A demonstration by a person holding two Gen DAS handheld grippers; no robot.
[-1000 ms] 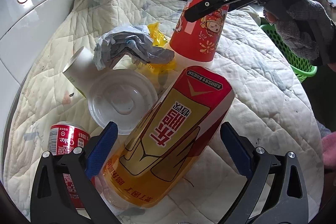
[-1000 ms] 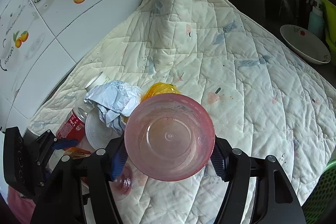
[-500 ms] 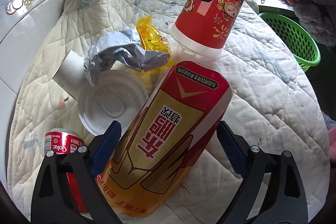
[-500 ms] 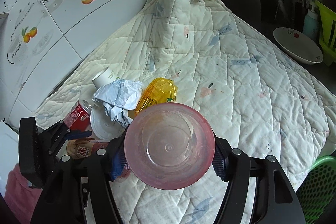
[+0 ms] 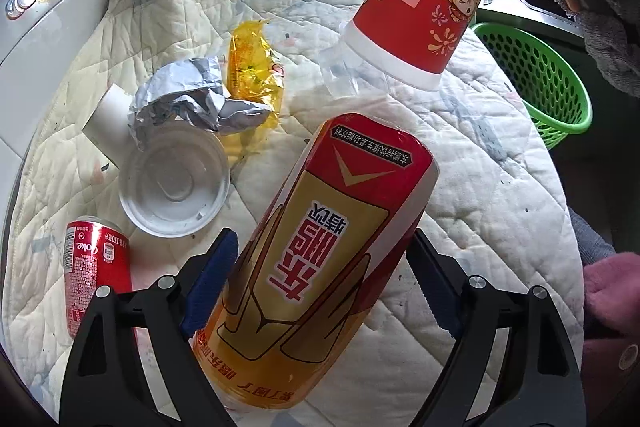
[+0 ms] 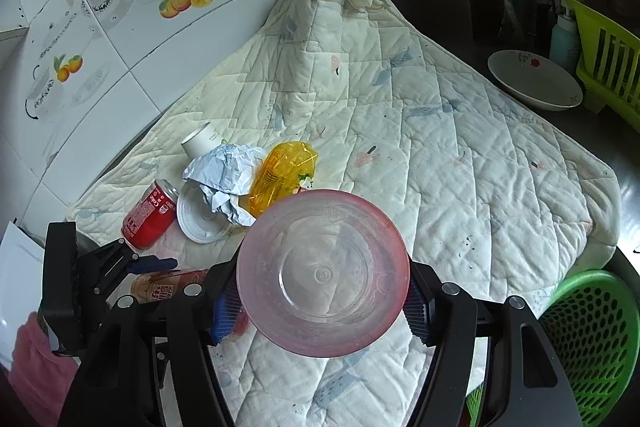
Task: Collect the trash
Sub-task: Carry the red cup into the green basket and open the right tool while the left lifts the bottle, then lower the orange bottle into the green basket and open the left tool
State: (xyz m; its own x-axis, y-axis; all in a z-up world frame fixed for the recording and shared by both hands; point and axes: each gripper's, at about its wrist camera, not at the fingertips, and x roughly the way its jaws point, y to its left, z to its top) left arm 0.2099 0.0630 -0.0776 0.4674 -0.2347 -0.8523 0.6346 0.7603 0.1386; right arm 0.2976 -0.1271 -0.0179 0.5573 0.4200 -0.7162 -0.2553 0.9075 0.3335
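Coke can (image 5: 96, 271): lying on the quilt (image 5: 472, 195), just left of the big drink bottle (image 5: 320, 267) — untouched trash.
White lid (image 5: 174, 187): flat, up-left of the bottle, crumpled paper (image 5: 192, 99) overlapping its far edge.
Left gripper (image 5: 320, 287): jaws closing around the bottle's lower half; whether the blue pads press yet is hard to judge at this angle.
Bottle axis: long axis runs from bottom-centre up and right; printed text reads upside down, and its cap end is probably toward the camera.
Grip advice: squeeze square across the barrel, mid-body, so it cannot pivot.
Right gripper (image 6: 320, 303): clamped on the red paper cup (image 5: 420, 7) and the clear cup nested in it, above and right of the bottle — mouth facing its camera.
Green basket (image 5: 536, 83): right of the bottle, off the quilt's edge — the likely drop.
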